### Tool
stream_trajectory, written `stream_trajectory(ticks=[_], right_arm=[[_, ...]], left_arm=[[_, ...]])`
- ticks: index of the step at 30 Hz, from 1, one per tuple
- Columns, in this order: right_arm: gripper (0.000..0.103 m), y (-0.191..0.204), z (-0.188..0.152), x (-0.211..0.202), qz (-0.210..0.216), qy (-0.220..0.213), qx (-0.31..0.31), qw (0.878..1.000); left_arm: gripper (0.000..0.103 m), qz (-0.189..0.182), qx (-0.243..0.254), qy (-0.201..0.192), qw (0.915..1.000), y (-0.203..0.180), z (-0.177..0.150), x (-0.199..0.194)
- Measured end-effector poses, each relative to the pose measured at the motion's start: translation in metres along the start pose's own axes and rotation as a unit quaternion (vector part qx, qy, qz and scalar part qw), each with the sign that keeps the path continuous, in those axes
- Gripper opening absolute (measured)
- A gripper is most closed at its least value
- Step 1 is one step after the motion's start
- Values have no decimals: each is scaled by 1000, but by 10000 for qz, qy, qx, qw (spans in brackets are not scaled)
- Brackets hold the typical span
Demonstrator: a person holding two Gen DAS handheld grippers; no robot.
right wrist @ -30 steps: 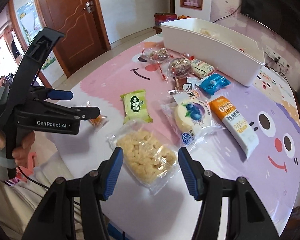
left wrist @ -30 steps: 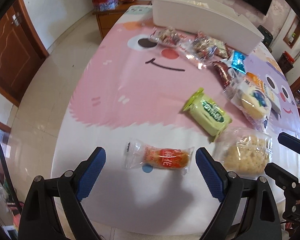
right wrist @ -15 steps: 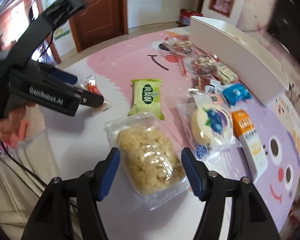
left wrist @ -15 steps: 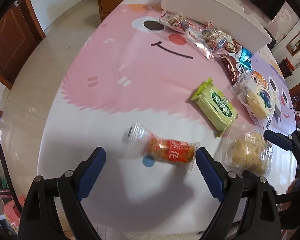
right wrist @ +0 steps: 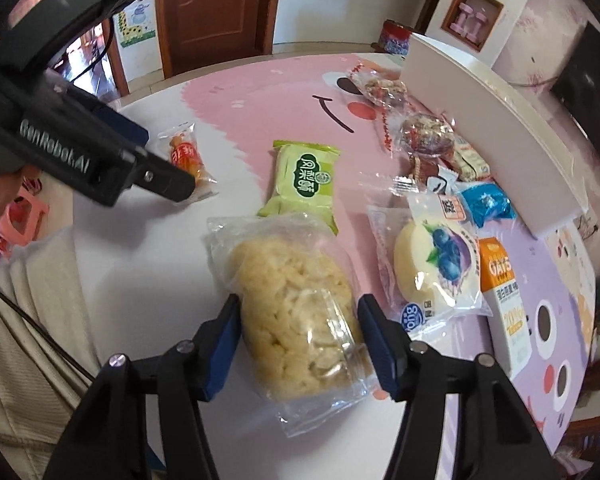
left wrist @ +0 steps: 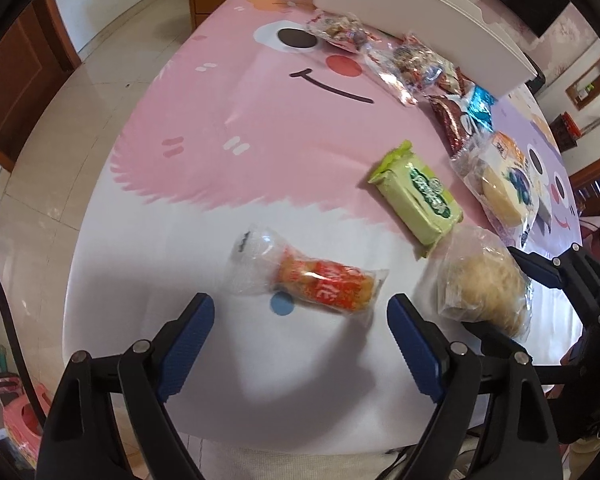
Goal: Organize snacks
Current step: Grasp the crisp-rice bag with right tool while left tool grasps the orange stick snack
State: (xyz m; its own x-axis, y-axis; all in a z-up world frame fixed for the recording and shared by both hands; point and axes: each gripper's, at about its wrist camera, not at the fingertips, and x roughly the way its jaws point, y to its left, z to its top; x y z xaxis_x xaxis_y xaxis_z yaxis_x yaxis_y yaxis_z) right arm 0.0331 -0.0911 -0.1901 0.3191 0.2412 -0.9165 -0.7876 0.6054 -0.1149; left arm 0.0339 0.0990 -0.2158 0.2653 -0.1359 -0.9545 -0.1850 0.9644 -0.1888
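Observation:
An orange-wrapped snack point(left wrist: 324, 284) lies on the white part of the tablecloth, just beyond my left gripper point(left wrist: 300, 302). Its blue pads stand wide on either side and touch nothing as the jaws close a little. A clear bag of puffed rice cake point(right wrist: 292, 304) sits between the pads of my right gripper point(right wrist: 299, 300). These jaws are closing, and both pads press on the wrapper's sides. The left wrist view shows the same bag point(left wrist: 480, 288) pinched and bunched up. The long white bin point(right wrist: 480, 100) stands at the table's far side.
A green packet point(right wrist: 304, 180), a blueberry bun point(right wrist: 436, 264), an orange oats carton point(right wrist: 504, 300), a blue packet point(right wrist: 486, 202) and several clear candy bags point(right wrist: 424, 140) lie between me and the bin. The table's near edge point(left wrist: 260, 440) is right below the left gripper.
My right gripper has sunk over the rice cake bag, and its pads now meet the bag's sides. The left gripper has tipped further down toward the orange snack, its pads slightly closer together.

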Motion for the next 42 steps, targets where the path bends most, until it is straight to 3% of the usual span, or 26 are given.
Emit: stream_trajectory(ticks=[2,6,11,12,13,14,19,23,25,27,32,40,42], right_arm=[[56,1,0,0,-17,9,37,10000],[55,1,-2,-3,33,7,148,9999],[55,-5,-7,-7,161,23,404,9991],[55,-6,-7,-7,172,16,433,9989],[54,-7,-7,-8,185,8,462,9988],[54,-7,-7,-8,204,4,495,9986],[54,-8,-7,-12,266,-69,572,9980],[54,-7,-7,-19,329,-155,604,9975],[54,-8,-7,-25,335,-247,609,9973],[54,-9,-6,-27,353,-279,635,9970],[54,-10,-4,-28,335,-317,703,9965],[54,-16,-1,-26,351,-351,843,9952],[54,-17,-2,-27,348,-367,875,9949]], left_arm=[[87,54,75,-45,9999,-4,2,1],[67,244,286,-198,9991,-14,7,0],[58,140,357,-217,9990,-15,4,-4],[27,51,366,-251,9990,-15,4,-6],[7,39,376,-247,9990,-15,4,-6],[3,29,373,-153,9992,-16,4,-4],[3,-21,363,-218,9991,-14,3,-6],[6,-331,104,-59,9994,-5,10,-3],[16,-381,-19,5,9993,-1,19,-2],[35,-419,-86,-13,9991,1,31,-3],[59,-764,-568,-125,9954,9,60,-10],[59,-136,-939,-5,9955,-5,100,14],[53,-22,-1041,86,9945,-5,103,21]])
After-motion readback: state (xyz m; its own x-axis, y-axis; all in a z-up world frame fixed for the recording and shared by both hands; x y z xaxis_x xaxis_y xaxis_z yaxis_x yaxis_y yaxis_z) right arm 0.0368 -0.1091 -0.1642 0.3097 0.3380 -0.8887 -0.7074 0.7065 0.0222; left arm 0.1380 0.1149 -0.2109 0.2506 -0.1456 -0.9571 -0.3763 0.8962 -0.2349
